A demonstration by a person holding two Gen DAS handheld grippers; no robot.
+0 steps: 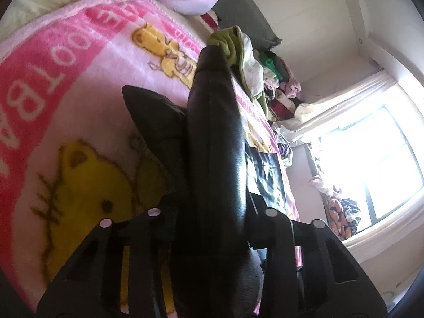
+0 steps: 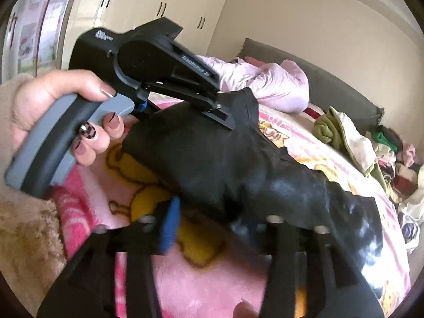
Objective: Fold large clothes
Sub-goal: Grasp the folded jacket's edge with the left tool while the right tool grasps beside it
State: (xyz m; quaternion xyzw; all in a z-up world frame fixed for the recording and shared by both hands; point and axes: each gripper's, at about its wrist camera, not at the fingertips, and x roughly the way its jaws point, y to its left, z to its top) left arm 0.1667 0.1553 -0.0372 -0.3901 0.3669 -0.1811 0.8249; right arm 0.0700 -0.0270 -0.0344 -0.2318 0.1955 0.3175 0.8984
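A shiny black leather-like garment (image 1: pixel 214 137) hangs bunched over the pink cartoon blanket (image 1: pixel 66 79). My left gripper (image 1: pixel 212 217) is shut on the garment's edge, and the cloth fills the gap between its fingers. In the right wrist view the same garment (image 2: pixel 238 164) drapes across the blanket (image 2: pixel 201 286). The left gripper (image 2: pixel 225 114), held by a hand, clamps its upper edge. My right gripper (image 2: pixel 212 228) stands open: the blue-padded left finger (image 2: pixel 169 228) is bare and the garment lies against the right finger.
A lilac puffy jacket (image 2: pixel 267 82) lies at the head of the bed. A pile of mixed clothes (image 2: pixel 371 143) runs along the far side by a dark headboard (image 2: pixel 331 84). White wardrobes (image 2: pixel 159 2) stand behind. A bright window (image 1: pixel 371 159) is on the right.
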